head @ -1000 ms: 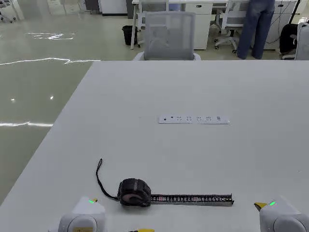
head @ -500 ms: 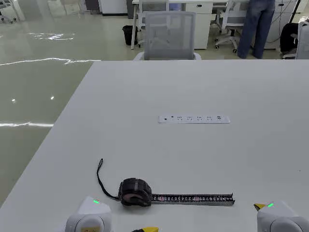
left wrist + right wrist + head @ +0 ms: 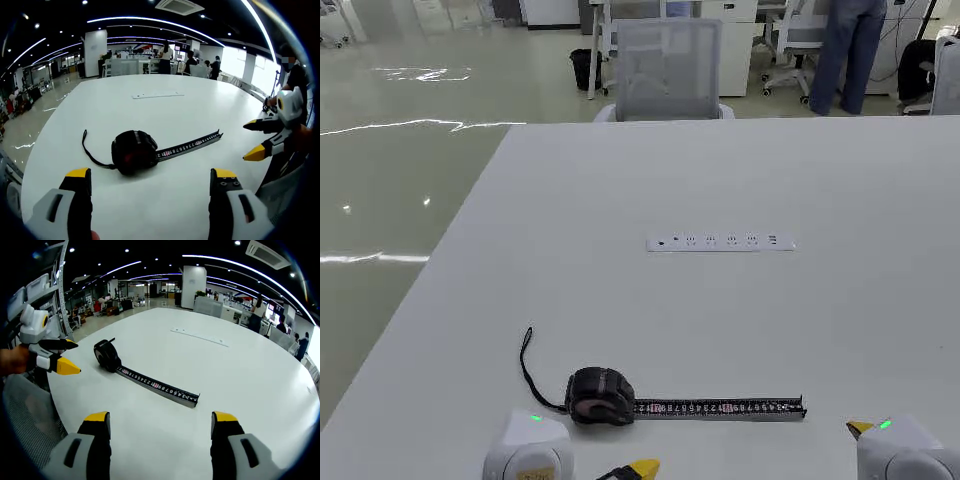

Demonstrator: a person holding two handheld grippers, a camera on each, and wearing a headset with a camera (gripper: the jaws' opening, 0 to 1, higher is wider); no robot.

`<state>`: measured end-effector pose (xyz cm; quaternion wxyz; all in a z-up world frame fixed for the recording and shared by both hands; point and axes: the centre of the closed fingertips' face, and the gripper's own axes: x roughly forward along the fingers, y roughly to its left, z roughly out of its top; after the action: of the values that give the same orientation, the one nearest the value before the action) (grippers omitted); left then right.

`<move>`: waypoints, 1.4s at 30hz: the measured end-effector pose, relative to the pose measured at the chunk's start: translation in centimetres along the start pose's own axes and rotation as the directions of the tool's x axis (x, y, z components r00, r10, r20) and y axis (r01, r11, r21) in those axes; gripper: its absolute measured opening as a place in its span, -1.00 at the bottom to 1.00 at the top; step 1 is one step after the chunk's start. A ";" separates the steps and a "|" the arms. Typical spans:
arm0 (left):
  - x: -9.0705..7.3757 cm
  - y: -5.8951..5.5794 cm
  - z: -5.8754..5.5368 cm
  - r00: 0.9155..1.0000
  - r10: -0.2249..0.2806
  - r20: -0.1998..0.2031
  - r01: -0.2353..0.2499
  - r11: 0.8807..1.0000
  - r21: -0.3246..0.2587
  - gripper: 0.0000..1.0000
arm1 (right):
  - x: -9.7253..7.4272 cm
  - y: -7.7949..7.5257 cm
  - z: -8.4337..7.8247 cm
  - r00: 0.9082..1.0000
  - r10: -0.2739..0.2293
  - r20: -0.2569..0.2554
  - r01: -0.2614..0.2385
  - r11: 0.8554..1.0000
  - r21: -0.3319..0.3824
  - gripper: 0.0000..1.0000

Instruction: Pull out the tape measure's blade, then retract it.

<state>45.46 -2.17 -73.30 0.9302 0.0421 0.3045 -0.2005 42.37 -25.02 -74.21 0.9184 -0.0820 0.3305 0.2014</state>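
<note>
- Fingers [image 3: 76, 195] of the left gripper [image 3: 150, 174] stand wide apart and hold nothing. The right gripper [image 3: 160, 416] is likewise spread and empty. Both hover near the front edge of the white surface [image 3: 720, 170], apart from the tape measure [image 3: 599, 397].
- Black and round, the tape measure lies on its side close to that front edge. Its blade [image 3: 720, 408] is drawn out flat to the right and ends in a hook [image 3: 801, 407]. Pulling out looks done; retracting looks not yet done.
- Risk: the case [image 3: 134, 151] is rounded, so it may skid or spin away if one finger touches it before the other.
- Risk: if the lock is released with the blade free, the spring may whip it in. The hook could then strike hard or jolt the case.
- Risk: the release control cannot be made out in these views, so a finger could press the wrong spot.
- Risk: the thin wrist strap [image 3: 525, 362] curls away from the case to the left and could get pinched in a grasp, weakening the hold.
- Risk: a nudge toward the person may push the case off the surface's edge.
</note>
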 end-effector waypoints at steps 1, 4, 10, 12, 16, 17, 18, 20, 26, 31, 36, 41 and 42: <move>0.1 0.0 0.0 1.000 0.006 -0.002 -0.006 1.000 -0.003 0.94 | 0.0 0.0 0.0 1.000 0.002 0.001 -0.002 1.000 0.001 0.68; 0.4 0.1 0.1 1.000 0.019 -0.004 -0.019 1.000 -0.016 0.91 | 0.0 0.0 0.0 1.000 0.011 0.002 -0.010 1.000 -0.005 0.66; 1.1 0.4 0.4 0.999 0.052 -0.008 -0.052 0.999 -0.018 0.89 | 0.1 -0.2 0.0 1.000 0.025 0.006 -0.025 0.999 -0.025 0.61; 1.3 0.4 0.4 0.999 0.051 -0.019 -0.052 0.998 -0.022 0.87 | 0.2 -0.3 0.0 1.000 0.031 0.006 -0.031 0.999 -0.036 0.59; 1.6 0.6 0.3 0.997 0.070 -0.029 -0.071 0.997 -0.025 0.84 | 0.3 -0.4 0.2 0.999 0.052 0.008 -0.052 0.997 -0.058 0.54; 1.8 0.6 0.3 0.997 0.074 -0.030 -0.075 0.997 -0.028 0.83 | 0.4 -0.5 0.2 0.998 0.057 0.009 -0.057 0.996 -0.072 0.53; 1.9 0.7 0.3 0.996 0.079 -0.033 -0.080 0.996 -0.031 0.81 | 0.4 -0.6 0.2 0.998 0.060 0.008 -0.059 0.996 -0.071 0.52; 2.2 0.7 0.2 0.996 0.083 -0.037 -0.084 0.996 -0.037 0.80 | 0.6 -0.9 0.1 0.998 0.066 0.006 -0.066 0.995 -0.076 0.51; 2.6 1.0 0.0 0.994 0.103 -0.043 -0.105 0.993 -0.046 0.79 | 1.1 -1.4 -0.3 0.995 0.100 -0.013 -0.101 0.989 -0.105 0.41; 2.9 1.4 0.0 0.991 0.123 -0.044 -0.125 0.991 -0.054 0.76 | 1.6 -2.2 -0.5 0.992 0.123 -0.015 -0.124 0.984 -0.129 0.37; 3.3 1.5 -0.1 0.991 0.126 -0.051 -0.129 0.990 -0.057 0.72 | 2.2 -2.9 -0.5 0.989 0.149 -0.021 -0.150 0.976 -0.160 0.32; 3.8 1.6 0.0 0.989 0.137 -0.051 -0.140 0.989 -0.054 0.70 | 2.9 -3.4 -0.5 0.981 0.189 -0.031 -0.192 0.956 -0.222 0.25; 4.0 1.6 0.1 0.989 0.138 -0.053 -0.141 0.988 -0.060 0.70 | 3.0 -3.5 -0.5 0.979 0.202 -0.036 -0.205 0.951 -0.233 0.24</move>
<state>49.06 -2.08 -75.62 0.9351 0.0387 0.3296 -0.1243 45.68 -27.34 -76.47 0.8746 -0.1568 0.3163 0.3324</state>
